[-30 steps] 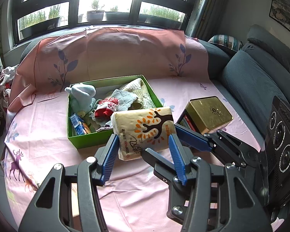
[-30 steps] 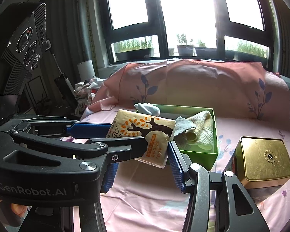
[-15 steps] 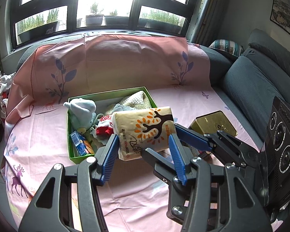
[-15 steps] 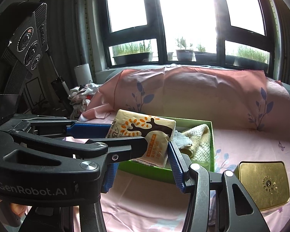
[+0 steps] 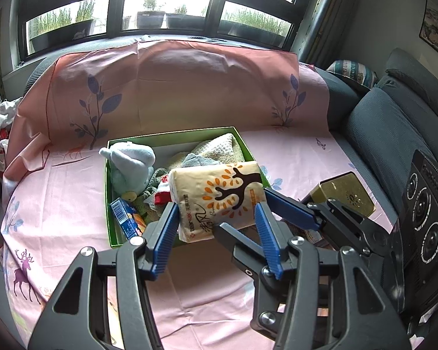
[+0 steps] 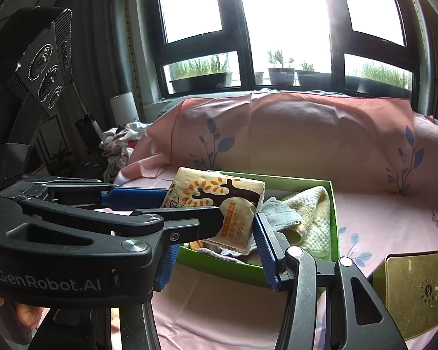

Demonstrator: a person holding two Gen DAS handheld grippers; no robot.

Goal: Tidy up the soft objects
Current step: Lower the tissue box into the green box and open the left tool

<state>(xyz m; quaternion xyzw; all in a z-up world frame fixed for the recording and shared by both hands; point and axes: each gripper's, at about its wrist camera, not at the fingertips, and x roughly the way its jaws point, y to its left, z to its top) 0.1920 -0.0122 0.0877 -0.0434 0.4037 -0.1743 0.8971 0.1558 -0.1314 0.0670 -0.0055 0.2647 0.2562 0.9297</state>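
A cream tissue pack [image 5: 217, 198] with an orange and brown tree print hangs in the air above the front of the green box [image 5: 172, 135]. My left gripper [image 5: 216, 214] is shut on its sides, and my right gripper [image 6: 216, 233] is shut on its ends, crossing the left one. The pack also shows in the right wrist view [image 6: 219, 204]. The green box [image 6: 334, 221] holds a pale blue plush toy [image 5: 131, 166], towels [image 5: 216, 148], a red and white cloth and a small blue carton [image 5: 125, 214].
The box stands on a pink printed sheet [image 5: 43, 198] spread over a sofa. A gold tin [image 5: 347, 194] sits to the right of the box; it also shows in the right wrist view [image 6: 414, 288]. Grey sofa cushions [image 5: 394, 134] are at the right. A pile of clothes [image 6: 122, 140] lies at the left.
Both grippers have lifted with the tissue pack and drawn back; the box and tin appear lower and farther away. The grip on the pack is unchanged.
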